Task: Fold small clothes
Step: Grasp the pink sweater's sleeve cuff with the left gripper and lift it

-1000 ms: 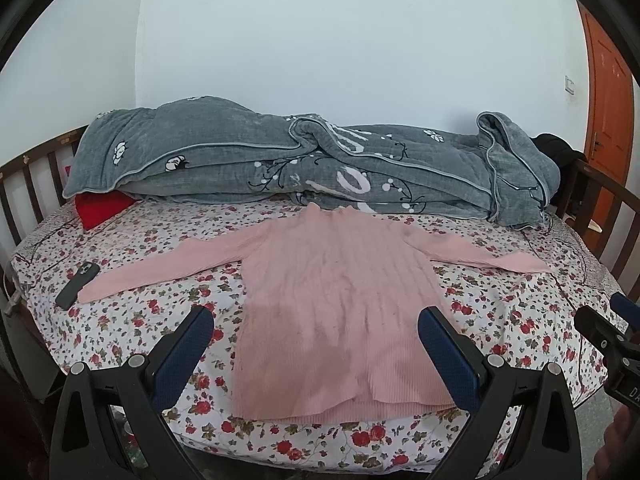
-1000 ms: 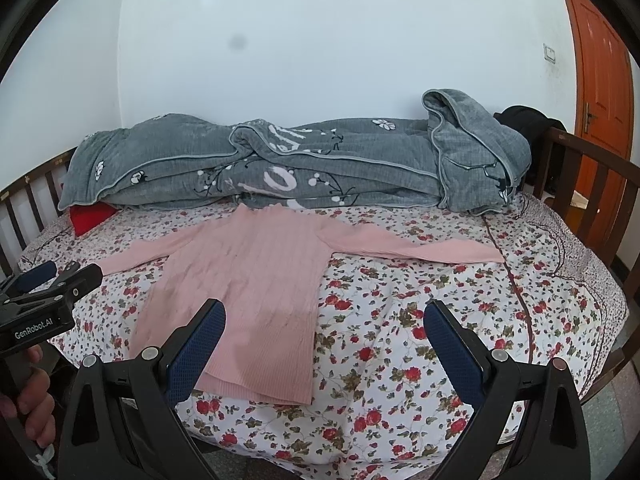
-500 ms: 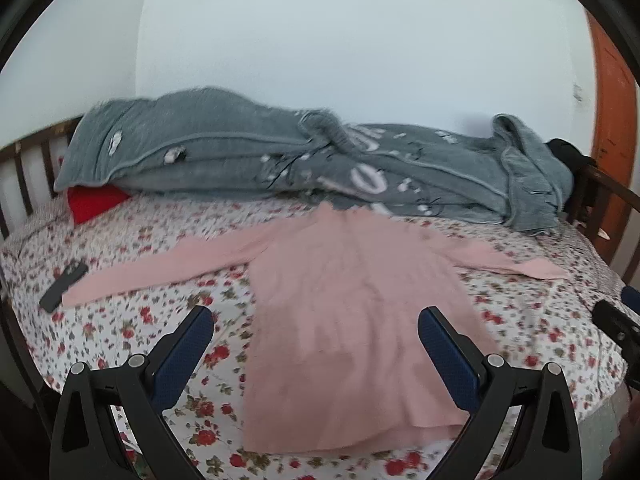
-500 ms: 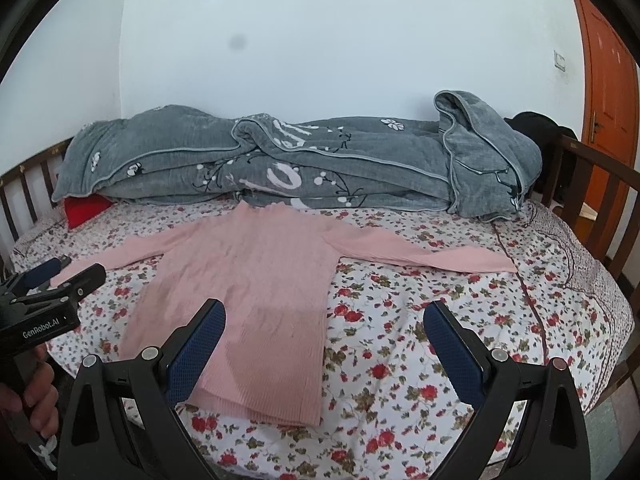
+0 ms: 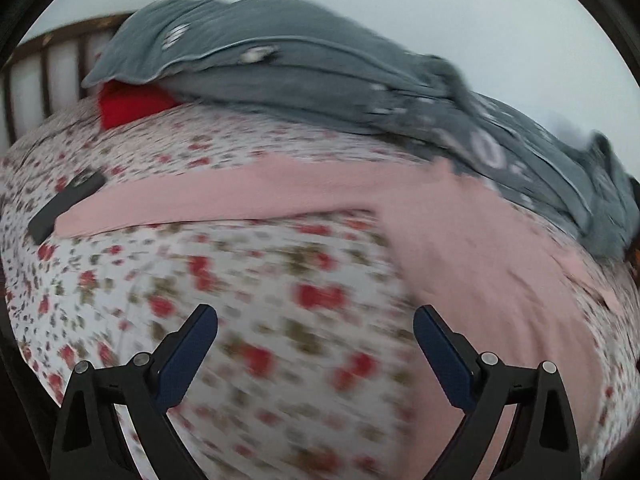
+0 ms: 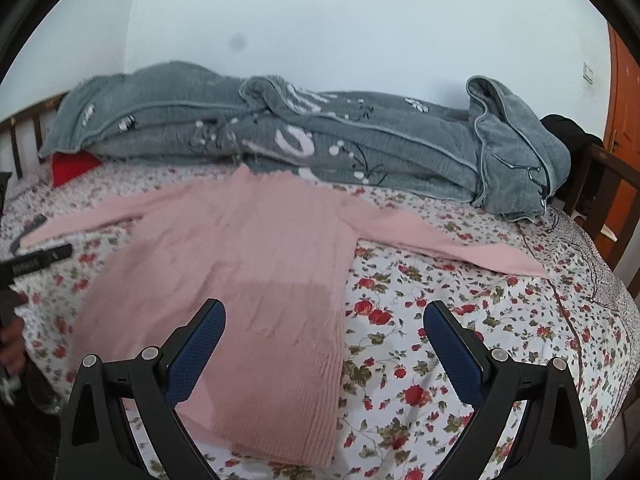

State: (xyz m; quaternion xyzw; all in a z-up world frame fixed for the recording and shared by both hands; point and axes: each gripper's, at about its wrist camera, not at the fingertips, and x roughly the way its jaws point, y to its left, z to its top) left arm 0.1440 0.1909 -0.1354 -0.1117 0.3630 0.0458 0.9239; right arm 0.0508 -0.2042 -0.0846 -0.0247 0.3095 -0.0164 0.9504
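A pink long-sleeved sweater (image 6: 256,256) lies flat, sleeves spread, on the floral bedsheet (image 6: 460,320). My right gripper (image 6: 325,307) hovers open over the sweater's lower right edge, with nothing between its blue pads. In the blurred left wrist view, my left gripper (image 5: 315,314) hangs over bare sheet below the sweater's left sleeve (image 5: 224,200). The sweater body (image 5: 460,248) lies to its right. Its jaws are closing and hold nothing. The left gripper (image 6: 36,258) also shows at the right wrist view's left edge, with a hand (image 6: 12,344) below it.
A rumpled grey blanket (image 6: 320,140) lies along the back of the bed, over a red cushion (image 5: 132,102). A black remote-like object (image 5: 66,206) touches the left cuff. Wooden rails (image 6: 600,184) edge the bed, and an orange door (image 6: 624,140) stands at right.
The left gripper swung left and down toward the sheet by the left sleeve, with the picture now blurred. The right gripper came lower and closer to the sweater's hem.
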